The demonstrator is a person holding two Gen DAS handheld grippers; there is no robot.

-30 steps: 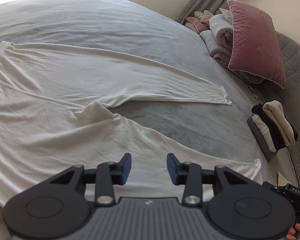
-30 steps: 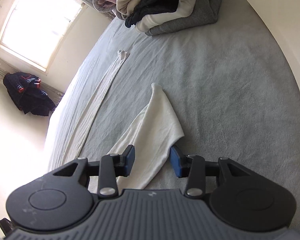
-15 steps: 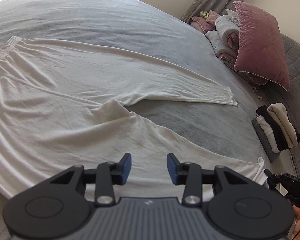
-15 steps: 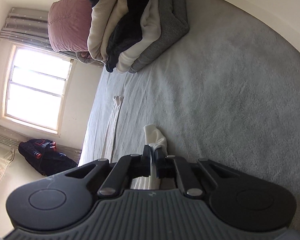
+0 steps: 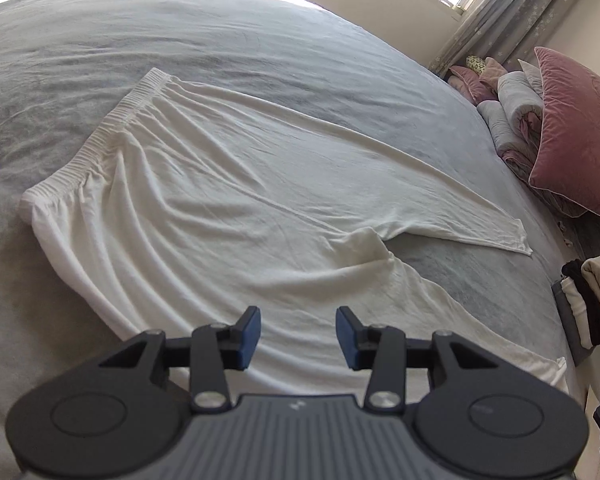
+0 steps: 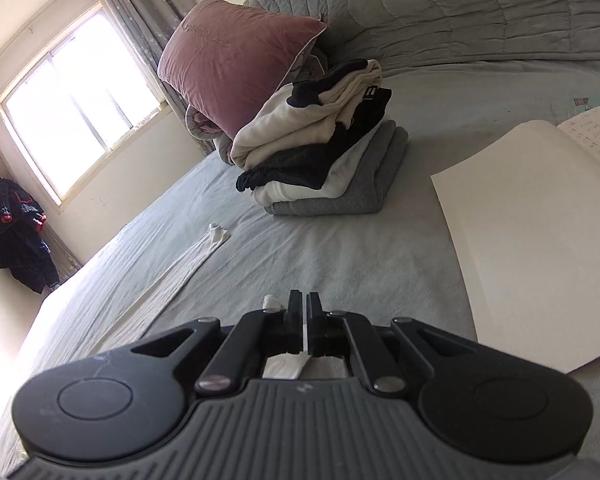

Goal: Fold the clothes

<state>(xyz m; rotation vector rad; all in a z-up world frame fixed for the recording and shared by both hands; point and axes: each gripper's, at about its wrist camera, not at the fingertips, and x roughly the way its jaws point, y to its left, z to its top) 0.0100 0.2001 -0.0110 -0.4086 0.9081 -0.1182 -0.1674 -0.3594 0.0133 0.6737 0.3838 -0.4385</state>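
The right gripper (image 6: 304,322) is pinched shut on a thin fold of the white trousers (image 5: 236,208), a hem end showing between its fingers (image 6: 294,312) and a flap of white cloth hanging just behind them. The left gripper (image 5: 298,338) hovers with its blue pads (image 5: 249,338) parted to a moderate gap and nothing between them, poised over the nearer trouser leg. From there the garment spreads ahead across the grey bed (image 5: 260,52): the two legs split just beyond the left gripper's fingertips, the farther leg running off to the right, and the gathered waistband (image 5: 100,136) lies farther away to the left. Ahead of the right gripper, the other leg's hem (image 6: 218,236) lies flat on the cover, a little to the left. An open notebook (image 6: 540,240) rests on the bed to that gripper's right. Beyond, a stack of folded clothes (image 6: 324,160) in cream, black, white and grey sits on the cover, with a pink pillow (image 6: 228,60) propped behind it. Farthest off, to the left, a bright window (image 6: 72,96) is set in the wall, and a dark jacket (image 6: 14,232) hangs beside it.
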